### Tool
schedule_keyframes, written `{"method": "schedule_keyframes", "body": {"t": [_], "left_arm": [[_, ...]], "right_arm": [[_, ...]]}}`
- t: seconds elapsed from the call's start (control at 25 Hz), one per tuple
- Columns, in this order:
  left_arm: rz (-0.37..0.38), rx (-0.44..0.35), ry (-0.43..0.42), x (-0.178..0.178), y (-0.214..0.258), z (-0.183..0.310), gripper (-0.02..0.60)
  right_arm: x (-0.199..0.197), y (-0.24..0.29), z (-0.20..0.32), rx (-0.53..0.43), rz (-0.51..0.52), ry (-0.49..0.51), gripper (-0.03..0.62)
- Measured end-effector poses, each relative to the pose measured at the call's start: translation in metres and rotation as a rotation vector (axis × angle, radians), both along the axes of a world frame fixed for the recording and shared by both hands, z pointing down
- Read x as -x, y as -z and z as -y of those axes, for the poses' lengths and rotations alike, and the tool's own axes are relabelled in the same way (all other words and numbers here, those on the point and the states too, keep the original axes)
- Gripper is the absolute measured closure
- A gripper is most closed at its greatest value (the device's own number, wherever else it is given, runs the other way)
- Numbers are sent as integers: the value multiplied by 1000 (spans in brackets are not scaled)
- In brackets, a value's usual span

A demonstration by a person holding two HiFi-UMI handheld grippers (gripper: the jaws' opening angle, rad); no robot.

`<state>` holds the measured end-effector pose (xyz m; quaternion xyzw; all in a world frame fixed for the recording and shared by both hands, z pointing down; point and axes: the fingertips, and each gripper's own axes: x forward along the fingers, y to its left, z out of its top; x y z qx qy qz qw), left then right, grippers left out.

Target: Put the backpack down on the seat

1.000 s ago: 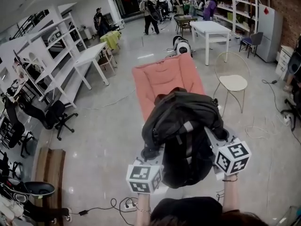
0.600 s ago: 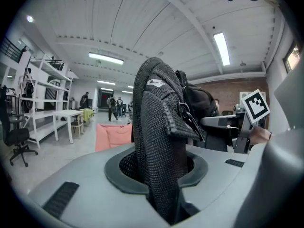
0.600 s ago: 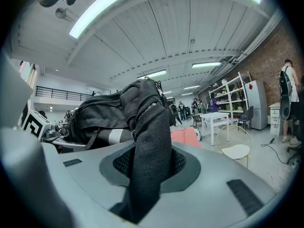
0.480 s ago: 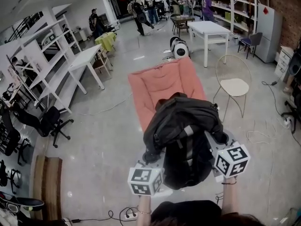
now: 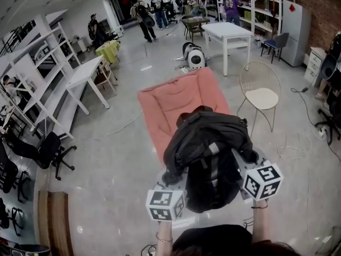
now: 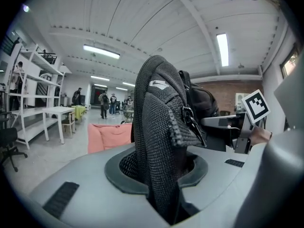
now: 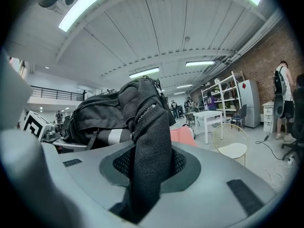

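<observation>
A black backpack (image 5: 210,153) hangs between my two grippers, held up off the floor. My left gripper (image 5: 173,178) is shut on a black mesh strap (image 6: 159,141) at the bag's left side. At the bag's right side, the right gripper (image 5: 243,158) is shut on another mesh strap (image 7: 147,141). The pink cushioned seat (image 5: 173,97) lies just beyond the bag, and the bag's far end covers the seat's near edge in the head view. The seat also shows behind the straps in the left gripper view (image 6: 109,134) and the right gripper view (image 7: 183,136).
A wire chair with a white seat (image 5: 261,92) stands right of the pink seat, and a white table (image 5: 226,31) behind it. White shelving (image 5: 48,63) and a black office chair (image 5: 45,148) line the left. Cables (image 5: 290,148) lie on the floor at right. People (image 5: 141,15) walk at the back.
Both grippers have carried the backpack forward toward the pink seat, which now lies closer and lower in the head view. The grip on the straps is unchanged.
</observation>
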<state>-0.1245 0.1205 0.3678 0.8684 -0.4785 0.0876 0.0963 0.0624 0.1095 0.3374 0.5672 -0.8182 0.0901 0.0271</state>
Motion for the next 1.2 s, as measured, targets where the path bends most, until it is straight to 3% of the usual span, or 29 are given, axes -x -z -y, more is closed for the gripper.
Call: {"method": "schedule_keyframes", "body": {"t": [0.68,1.2], "left_arm": [[17,77,-42,-11,-26,64,465],[12,176,28,-24,-58,180,466]], "right_arm": [[-12,-26,61,70,33,-53,500],[-23,-58,189,148,48,13,500]]}}
